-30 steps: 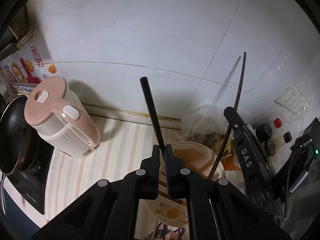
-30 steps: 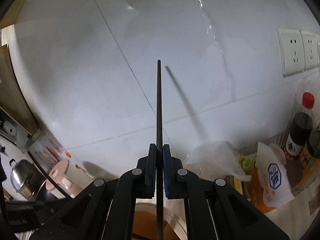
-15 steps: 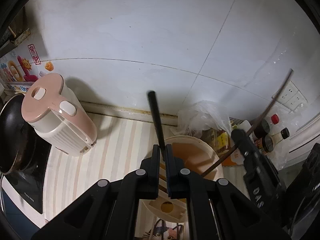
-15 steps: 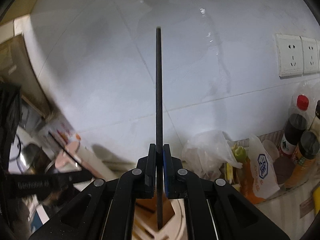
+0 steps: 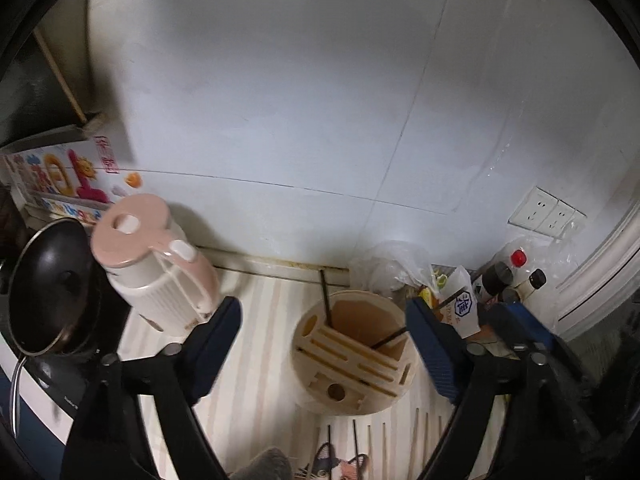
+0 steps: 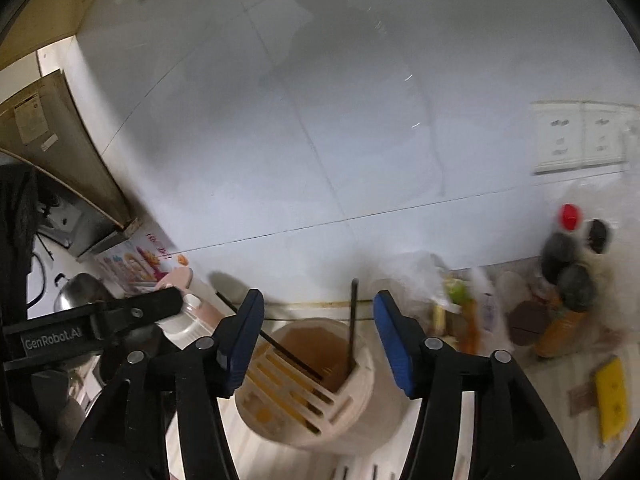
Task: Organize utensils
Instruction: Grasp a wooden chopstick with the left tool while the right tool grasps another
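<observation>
We see both hand-held grippers, left [image 5: 324, 344] and right [image 6: 318, 338], just opened and empty, while the holder [image 5: 352, 396] hides the chopsticks' [image 5: 325, 298] lower ends.

The utensil holder [image 5: 352, 354] is standing on the counter [image 5: 256, 392] right ahead of me, between the fingers of my left gripper [image 5: 324, 340]. Two chopsticks [image 5: 326, 300] are sitting in its far open compartment, one leaning toward the far wall, the other [image 5: 390, 338] toward the right. To the left of the holder the kettle [image 5: 156, 268] is standing, and left of that the pan [image 5: 48, 284] is lying. Behind the holder a plastic bag [image 5: 394, 264] is sitting against the wall. Bottles [image 5: 508, 276] are crowding the far right corner. My right gripper [image 6: 320, 332] is hanging over the same holder from the right.
</observation>
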### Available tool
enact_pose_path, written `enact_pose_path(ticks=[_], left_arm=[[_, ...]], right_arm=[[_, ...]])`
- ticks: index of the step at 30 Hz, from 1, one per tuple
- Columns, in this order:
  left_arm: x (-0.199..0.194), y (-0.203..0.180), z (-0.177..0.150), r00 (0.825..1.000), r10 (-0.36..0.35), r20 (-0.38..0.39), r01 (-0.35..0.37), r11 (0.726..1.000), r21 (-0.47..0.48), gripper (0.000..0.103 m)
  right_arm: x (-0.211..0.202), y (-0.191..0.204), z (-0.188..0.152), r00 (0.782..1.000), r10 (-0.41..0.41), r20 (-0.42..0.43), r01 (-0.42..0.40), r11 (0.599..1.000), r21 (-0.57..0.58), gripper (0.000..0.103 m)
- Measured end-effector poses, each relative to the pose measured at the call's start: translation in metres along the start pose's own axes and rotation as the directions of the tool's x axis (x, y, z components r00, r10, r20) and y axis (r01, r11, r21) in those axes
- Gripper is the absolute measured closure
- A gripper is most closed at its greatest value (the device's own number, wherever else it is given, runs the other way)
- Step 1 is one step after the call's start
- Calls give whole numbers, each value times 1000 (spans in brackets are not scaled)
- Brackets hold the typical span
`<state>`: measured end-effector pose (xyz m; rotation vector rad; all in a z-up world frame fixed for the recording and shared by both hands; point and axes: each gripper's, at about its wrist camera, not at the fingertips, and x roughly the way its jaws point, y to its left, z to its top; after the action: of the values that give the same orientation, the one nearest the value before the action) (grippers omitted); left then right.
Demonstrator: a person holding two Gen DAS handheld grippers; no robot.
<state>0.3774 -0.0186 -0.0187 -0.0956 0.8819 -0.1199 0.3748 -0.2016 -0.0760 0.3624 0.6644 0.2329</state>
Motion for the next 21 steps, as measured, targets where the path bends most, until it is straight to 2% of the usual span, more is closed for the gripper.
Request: enact_pose_path(ticks=[1,3,5,6,7,10,12,14,16,17,18,19,20,21], left_arm=[[-4,3,-5,1000,14,11,-14,1000,6,0],[-8,7,-19,999,48,20,-48,999,19,0],[-5,12,-36,997,74,-6,-74,997,31,0],[-2,14,-44,996,83,-21,-82,996,38,0],[2,16,-54,995,92,-36,-90,995,47,0],[26,18,-90,983,149,-106,-139,986,97,0],[46,19,-118,970,178,-163,-160,980,118,0],[71,18,-146,953,190,-237,-160,977,141,0],[94,16,-172,933,190,-307,-147,977,157,0],[105,15,-184,921,184,-344,-134,977,164,2],[120,13,-200,902,177,-394,-116,978,174,7],[131,12,-210,887,166,-431,-98,980,174,10],[142,10,-221,869,154,-470,-81,982,173,20],[156,8,-236,843,156,-514,-71,981,180,32]], right_arm=[[-10,-2,-2,1000,-16,0,16,1000,10,43],[-26,-6,-9,997,-70,-14,71,997,30,43],[-38,-13,-17,995,-97,-20,98,994,55,33],[-43,-19,-25,991,-130,-31,131,989,68,23],[-51,-30,-31,988,-147,-42,150,986,77,20],[-51,-55,-55,969,-218,-112,228,970,88,20],[-46,-72,-76,957,-226,-182,249,961,118,20],[-35,-84,-96,935,-239,-263,280,951,132,29],[-18,-97,-124,903,-218,-370,287,947,142,66],[-5,-104,-141,876,-207,-436,293,946,140,72],[3,-106,-151,860,-198,-469,296,944,143,81],[15,-113,-170,831,-188,-524,304,941,145,83],[20,-115,-181,813,-187,-551,310,941,138,83],[30,-119,-199,781,-179,-598,315,940,130,83]])
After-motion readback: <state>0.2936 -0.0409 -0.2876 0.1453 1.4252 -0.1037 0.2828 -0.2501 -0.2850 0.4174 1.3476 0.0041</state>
